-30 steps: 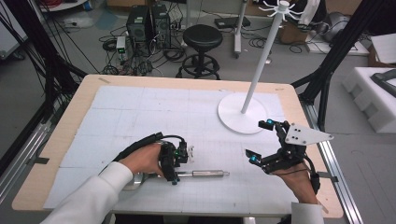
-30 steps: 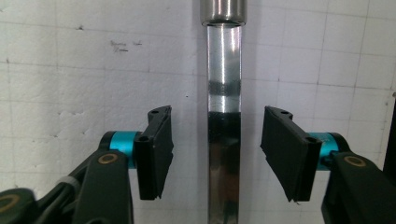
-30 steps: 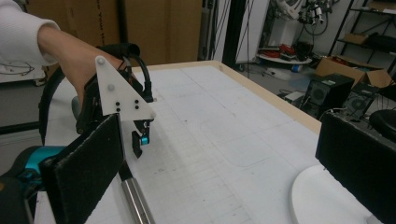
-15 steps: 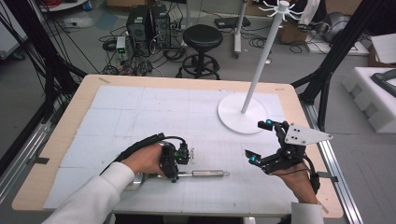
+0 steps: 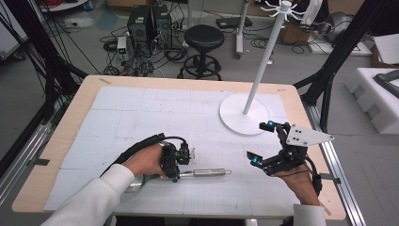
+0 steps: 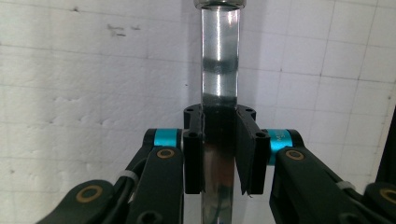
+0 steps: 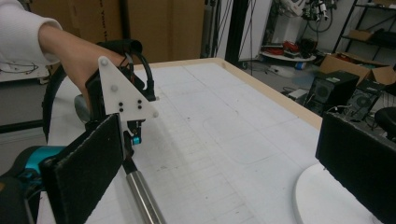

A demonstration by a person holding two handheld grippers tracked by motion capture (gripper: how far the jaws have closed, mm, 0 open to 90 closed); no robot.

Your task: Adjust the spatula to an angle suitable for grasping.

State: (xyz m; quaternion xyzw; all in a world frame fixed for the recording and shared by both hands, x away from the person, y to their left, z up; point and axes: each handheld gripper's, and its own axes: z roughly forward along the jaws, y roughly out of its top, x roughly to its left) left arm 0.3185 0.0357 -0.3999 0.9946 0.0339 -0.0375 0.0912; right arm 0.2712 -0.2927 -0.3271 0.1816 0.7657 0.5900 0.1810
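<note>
Gripping the metal rod [image 6: 219, 93] at this moment, the left gripper [image 6: 219, 161] has its two black pads pressed flat against the shiny shaft from either side; the jaws have just been closing on it, and the rod now sits squarely between them. In the high view the left gripper [image 5: 175, 157] stands over the near middle of the white gridded table mat [image 5: 141, 113], and the rod [image 5: 207, 173] lies level on the mat, its free end pointing toward the person's right; whether it has left the surface yet I cannot tell — it looks as if it is resting there. The right gripper [image 5: 263, 143] hovers apart from the rod with jaws spread wide and nothing between them, just beside the round white base of the stand [image 5: 243, 113], whose pole rises to a hooked top. From the right gripper view the same open pads [image 7: 86, 172] frame the rod [image 7: 142, 198] and the left gripper [image 7: 121, 100] beyond. Judgement: the grasp is made, so the first step looks done; lifting the rod and carrying it wherever it goes — perhaps toward the stand or a handover to the open right gripper — remains undone.
</note>
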